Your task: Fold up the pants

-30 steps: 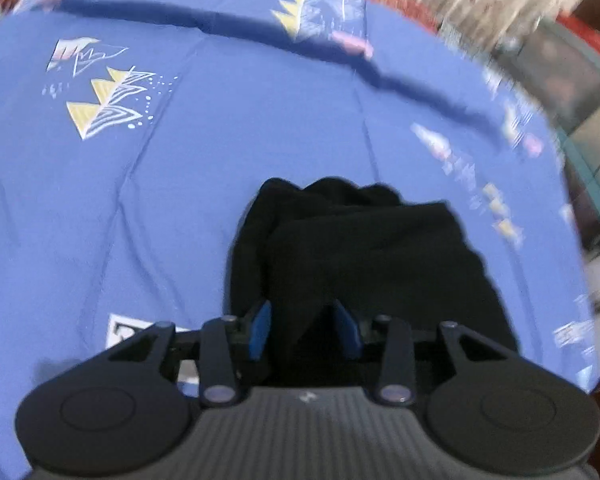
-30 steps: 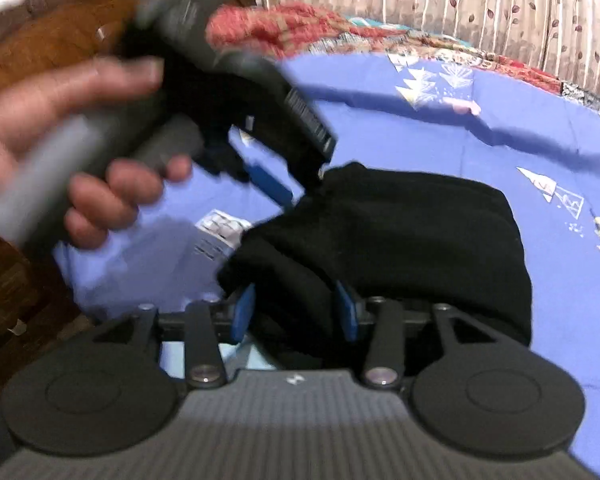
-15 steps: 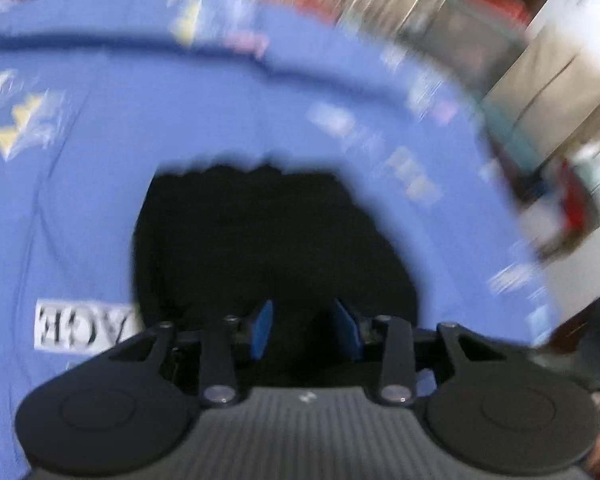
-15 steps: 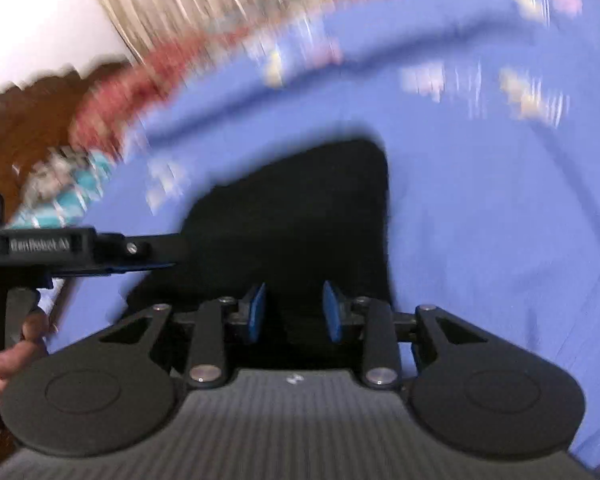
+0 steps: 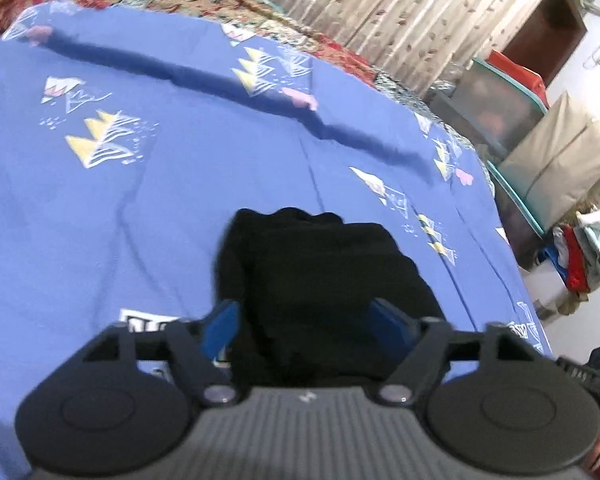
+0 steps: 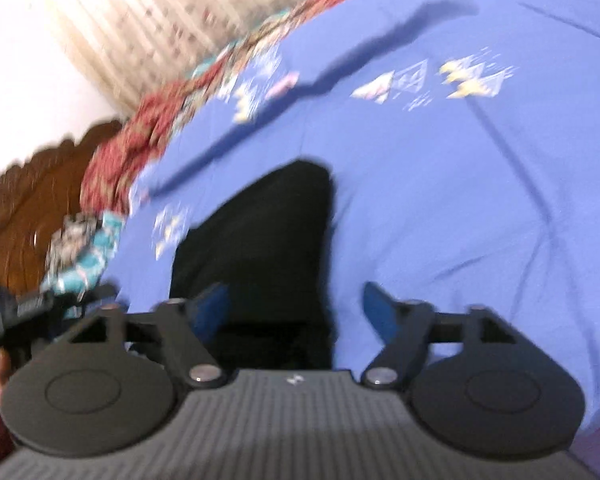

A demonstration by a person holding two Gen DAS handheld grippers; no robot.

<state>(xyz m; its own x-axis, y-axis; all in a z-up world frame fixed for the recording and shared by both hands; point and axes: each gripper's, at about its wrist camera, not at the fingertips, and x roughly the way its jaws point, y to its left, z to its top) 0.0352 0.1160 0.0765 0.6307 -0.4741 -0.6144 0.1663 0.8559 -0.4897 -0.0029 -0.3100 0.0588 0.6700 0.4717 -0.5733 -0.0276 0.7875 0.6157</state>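
left claw [image 5: 306, 322] spread over folded black pants [image 5: 320, 280] | right claw [image 6: 296, 310] spread too | blue bedsheet [image 5: 140, 208] wide open all round

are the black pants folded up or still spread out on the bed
Folded: the black pants lie as a compact layered bundle on the blue bedsheet.

right tongs [image 6: 296, 308] spread wide | black pants [image 6: 260, 240] folded on blue sheet [image 6: 460, 200]

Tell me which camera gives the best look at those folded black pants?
The left wrist view: the black pants appear sharp there, showing the stacked folds and most of the outline on the blue sheet. The right wrist view is blurred and shows only a dark, narrow shape.
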